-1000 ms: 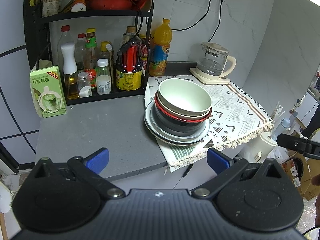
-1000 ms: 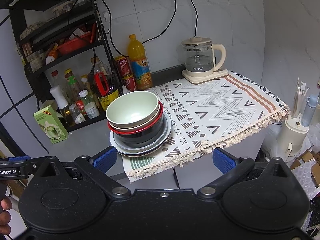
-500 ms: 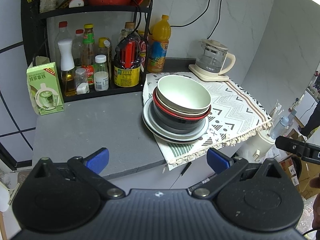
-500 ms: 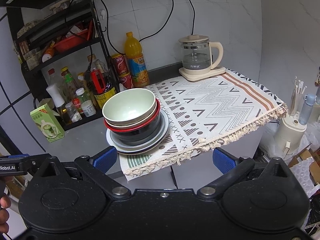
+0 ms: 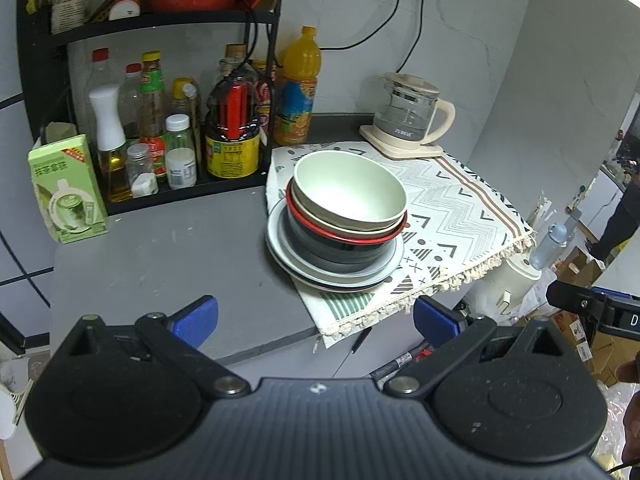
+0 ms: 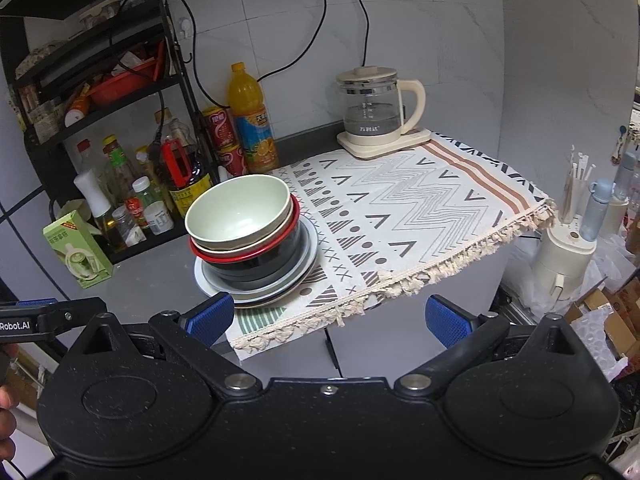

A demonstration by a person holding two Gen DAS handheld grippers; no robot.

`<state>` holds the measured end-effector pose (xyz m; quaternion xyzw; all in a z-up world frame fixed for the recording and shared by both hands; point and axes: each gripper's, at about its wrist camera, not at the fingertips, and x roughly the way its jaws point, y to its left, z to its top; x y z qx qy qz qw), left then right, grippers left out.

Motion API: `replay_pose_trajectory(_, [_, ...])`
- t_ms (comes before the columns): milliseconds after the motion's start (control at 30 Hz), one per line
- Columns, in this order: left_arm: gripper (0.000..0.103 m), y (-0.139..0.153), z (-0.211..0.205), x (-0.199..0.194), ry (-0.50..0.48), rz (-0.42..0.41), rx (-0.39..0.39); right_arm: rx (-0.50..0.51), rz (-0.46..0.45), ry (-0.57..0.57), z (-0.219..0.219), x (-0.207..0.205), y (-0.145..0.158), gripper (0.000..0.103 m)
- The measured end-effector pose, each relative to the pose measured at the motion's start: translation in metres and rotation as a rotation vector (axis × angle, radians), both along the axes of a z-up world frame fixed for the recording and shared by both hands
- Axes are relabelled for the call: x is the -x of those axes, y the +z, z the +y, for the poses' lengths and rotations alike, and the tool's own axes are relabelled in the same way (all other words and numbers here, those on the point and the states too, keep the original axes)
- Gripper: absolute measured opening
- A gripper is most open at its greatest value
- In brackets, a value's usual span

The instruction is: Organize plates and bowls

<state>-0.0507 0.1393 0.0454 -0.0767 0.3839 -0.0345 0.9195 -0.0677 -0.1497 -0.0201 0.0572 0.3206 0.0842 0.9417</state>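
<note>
I hold my left gripper (image 5: 315,316) and right gripper (image 6: 330,318) spread wide and empty, short of the counter edge, with the stack of bowls and plates (image 5: 338,222) ahead where the patterned cloth (image 6: 404,216) meets the grey counter (image 5: 160,256). I judge the pale green bowl (image 6: 240,210) on top light, rigid and slick, best pinched at its rim, while the pile beneath looks heavy and chippable. "Robot.AI" reads on the left tool; the kettle (image 6: 376,114) and green carton (image 5: 66,188) carry print too small to read.
</note>
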Motion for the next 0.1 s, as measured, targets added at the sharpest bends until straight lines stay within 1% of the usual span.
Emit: replay_pose_trajectory(100, [0.103, -0.0013, -0.0011, -0.0058, -0.019, 0.000, 0.012, 0.014, 0.005, -0.008, 0.0002, -0.0004, 0.0009, 0.103])
